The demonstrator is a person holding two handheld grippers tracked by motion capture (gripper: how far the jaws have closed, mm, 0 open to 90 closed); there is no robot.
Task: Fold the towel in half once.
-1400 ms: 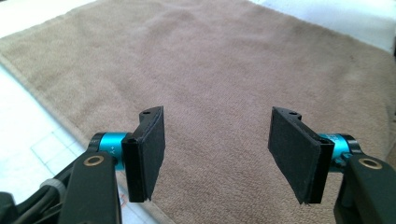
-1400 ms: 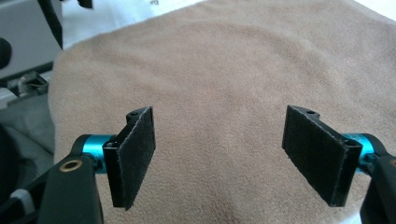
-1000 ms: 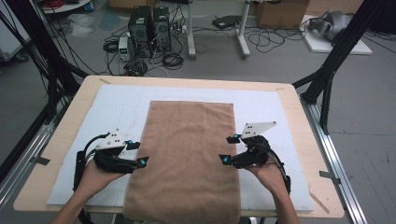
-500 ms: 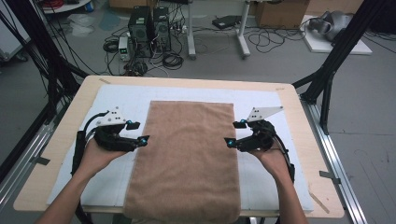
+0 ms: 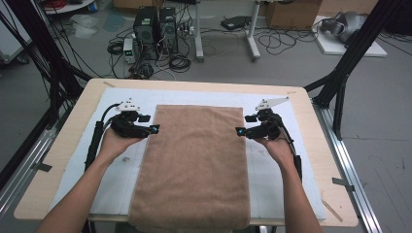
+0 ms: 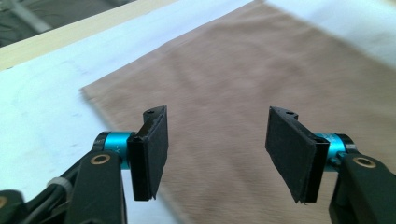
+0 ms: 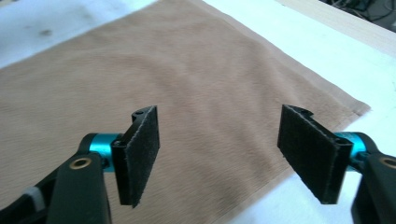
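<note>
Towel: flat brown terry-cloth towel lying on white-covered wooden table.
Left gripper: jaws apart, closing, gripping nothing.
Right gripper: the same.
Writing: none readable.

Behind the wooden table was a grey floor with tangled cables, two computer towers and cardboard boxes.

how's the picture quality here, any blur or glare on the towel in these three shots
High view: even, soft light, no glare on the brown towel, which is fairly sharp. Left gripper view: fingers sharp, the towel behind them smeared and soft. Right gripper view: fingers crisp, towel slightly soft, no hard shadows.
</note>
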